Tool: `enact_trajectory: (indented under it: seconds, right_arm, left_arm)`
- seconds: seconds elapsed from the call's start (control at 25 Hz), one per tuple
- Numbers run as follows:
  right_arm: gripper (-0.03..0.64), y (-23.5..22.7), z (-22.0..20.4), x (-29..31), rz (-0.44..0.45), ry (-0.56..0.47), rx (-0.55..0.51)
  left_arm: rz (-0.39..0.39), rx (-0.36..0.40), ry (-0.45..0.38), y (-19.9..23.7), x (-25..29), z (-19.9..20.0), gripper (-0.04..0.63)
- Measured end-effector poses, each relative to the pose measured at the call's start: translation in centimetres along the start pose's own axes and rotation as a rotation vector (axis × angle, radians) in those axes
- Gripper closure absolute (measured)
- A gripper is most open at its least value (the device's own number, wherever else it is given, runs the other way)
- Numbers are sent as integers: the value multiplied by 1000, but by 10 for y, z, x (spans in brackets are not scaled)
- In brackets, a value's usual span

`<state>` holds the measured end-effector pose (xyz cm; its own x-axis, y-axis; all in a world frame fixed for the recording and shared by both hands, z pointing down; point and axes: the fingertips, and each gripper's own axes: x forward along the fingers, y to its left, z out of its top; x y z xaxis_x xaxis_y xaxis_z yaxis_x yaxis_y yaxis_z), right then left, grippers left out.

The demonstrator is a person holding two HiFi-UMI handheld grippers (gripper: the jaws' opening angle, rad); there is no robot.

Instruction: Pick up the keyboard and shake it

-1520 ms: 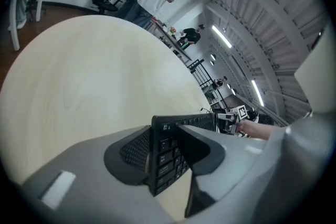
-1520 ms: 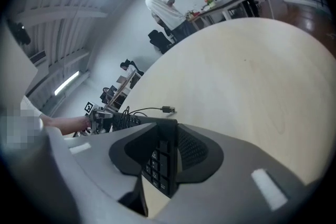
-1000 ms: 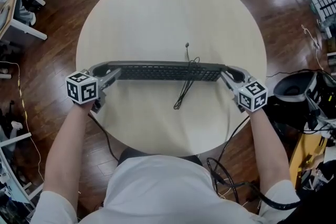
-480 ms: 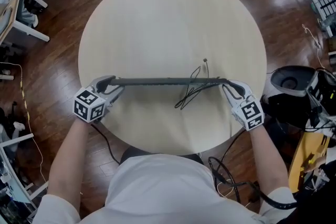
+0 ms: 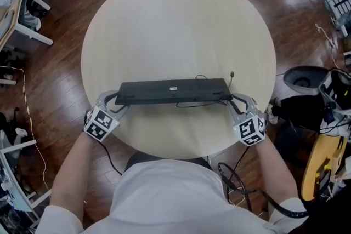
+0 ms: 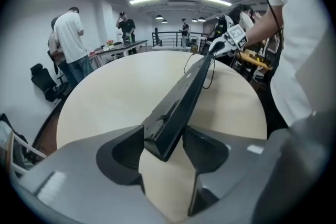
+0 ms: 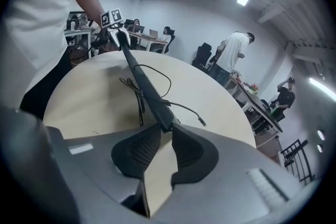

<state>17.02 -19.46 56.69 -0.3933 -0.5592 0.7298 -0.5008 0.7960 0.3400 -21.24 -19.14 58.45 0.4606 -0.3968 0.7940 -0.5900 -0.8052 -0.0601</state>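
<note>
The black keyboard (image 5: 173, 90) hangs over the near half of the round beige table (image 5: 175, 19), turned so its flat underside with a small white label faces up. My left gripper (image 5: 116, 100) holds its left end. In the left gripper view the keyboard (image 6: 184, 97) lies tilted across the gap of that gripper (image 6: 164, 147), both pads touching it while the jaws are opening. My right gripper (image 5: 233, 100) is shut on the right end, and the thin edge of the keyboard (image 7: 144, 86) is pinched in that gripper (image 7: 167, 136). The keyboard's cable (image 5: 232, 74) dangles by the right end.
A black round bin (image 5: 304, 82) stands on the wood floor right of the table, with a yellow object (image 5: 312, 167) and loose wires near it. White furniture (image 5: 22, 13) is at the far left. People (image 6: 71, 39) stand at desks beyond the table.
The keyboard has rolled from keys showing, through edge-on, to underside up, and has come nearer to me. Both grippers moved back and down. The cable swung to the right.
</note>
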Motion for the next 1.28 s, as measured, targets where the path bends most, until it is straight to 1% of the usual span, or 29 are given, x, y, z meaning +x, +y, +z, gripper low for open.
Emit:
enact_trajectory:
  seconds: [0.2,0.32,0.4,0.52,0.68,0.76,0.84,0.92,1.0,1.04,1.12,1.2,1.28]
  right_arm:
    - [532,30,-27,3,-42,64,-31]
    - [521,42,-36,9,-43,104,-48]
    - [514,50,-38,13,-33,131,-75]
    - [508,58,-42,18,-17,150,-104]
    - [500,60,-49,22,22,162,-121]
    - [499,59,-52,23,41,178,-112]
    - [480,59,-56,21,43,198,-69]
    - [454,60,-62,14,32,210,-9]
    - [454,62,-66,2,12,212,44]
    - [454,66,-68,-6,-1,212,73]
    - [456,78,-68,-27,-28,205,140]
    - [456,98,-62,-51,-53,184,209]
    - [456,118,-48,-78,-81,148,273]
  left_arm:
    - [72,166,112,-20,17,-28,356]
    - [134,262,160,-24,24,-40,353]
    - [161,307,195,-24,26,-47,348]
    - [167,340,251,-26,29,-55,344]
    - [124,334,340,-29,35,-60,345]
    - [80,313,386,-30,35,-61,347]
    - [43,277,412,-31,31,-64,345]
    - [31,219,409,-34,23,-69,327]
    - [50,125,368,-35,11,-72,322]
    - [64,65,329,-37,2,-71,322]
    - [91,-57,220,-46,-20,-63,324]
    - [100,-166,81,-64,-47,-55,327]
    - [81,-270,-79,-88,-76,-44,328]
